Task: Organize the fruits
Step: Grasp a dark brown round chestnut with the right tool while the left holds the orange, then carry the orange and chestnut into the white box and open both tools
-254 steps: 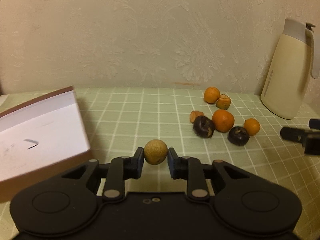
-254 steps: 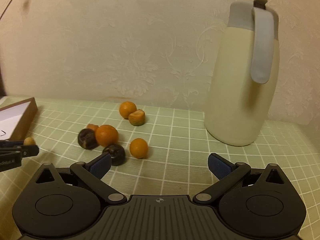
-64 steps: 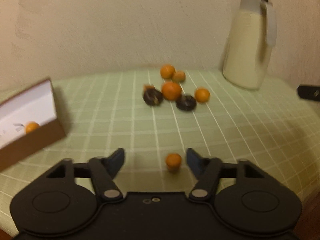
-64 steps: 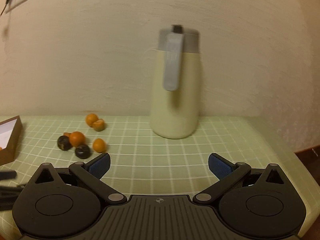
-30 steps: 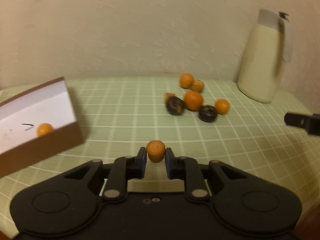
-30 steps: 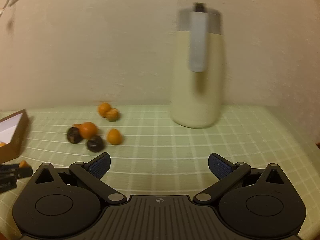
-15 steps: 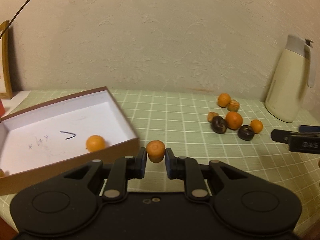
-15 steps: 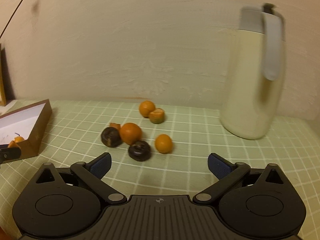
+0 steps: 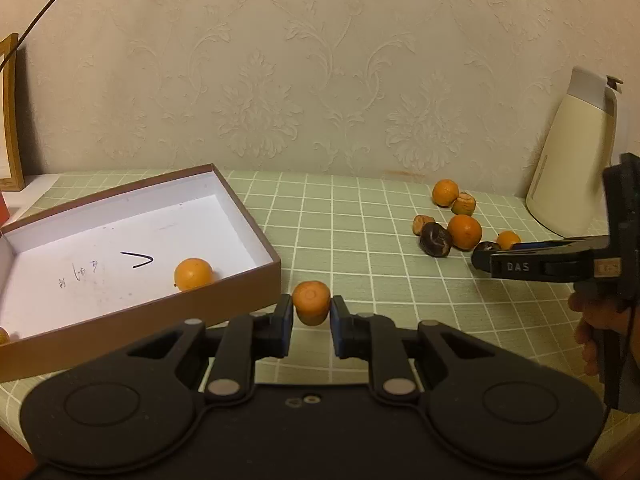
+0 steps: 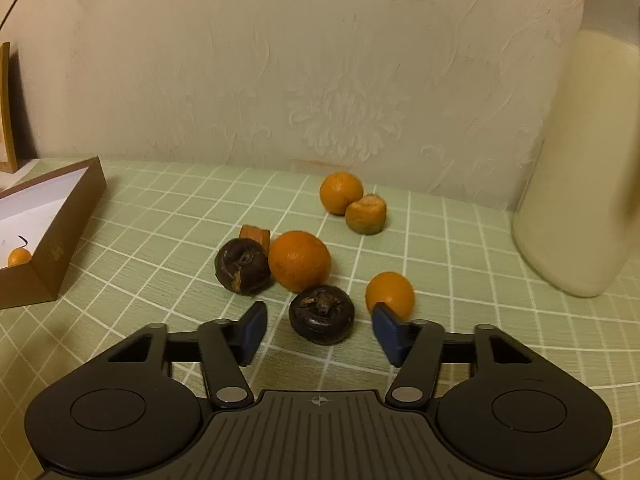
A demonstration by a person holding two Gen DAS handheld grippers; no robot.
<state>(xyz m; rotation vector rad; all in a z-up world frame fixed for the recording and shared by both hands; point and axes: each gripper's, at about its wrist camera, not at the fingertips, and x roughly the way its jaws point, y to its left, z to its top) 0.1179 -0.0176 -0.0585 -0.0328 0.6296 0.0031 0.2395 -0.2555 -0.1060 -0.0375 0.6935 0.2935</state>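
Note:
My left gripper (image 9: 311, 316) is shut on a small orange fruit (image 9: 311, 305), held just right of the brown cardboard box (image 9: 224, 300). One orange fruit (image 9: 193, 274) lies inside the box on its white floor. My right gripper (image 10: 319, 334) has its jaws closing around a dark round fruit (image 10: 321, 314) on the table; the blue pads (image 10: 252, 330) stand apart from it on both sides. Behind it lie another dark fruit (image 10: 242, 265), a big orange (image 10: 299, 261), a small orange (image 10: 390, 294) and two more fruits (image 10: 341, 192) near the wall.
A cream thermos jug (image 10: 580, 168) stands at the right by the wall. The green checked tablecloth (image 9: 352, 240) covers the table. A wooden frame (image 9: 10, 120) leans at the far left. In the left wrist view a hand (image 9: 596, 320) grips the right gripper's handle.
My right gripper has moved in and down to the fruit pile and its jaws have narrowed around the dark fruit. The left gripper, still holding its orange fruit, has barely shifted beside the box.

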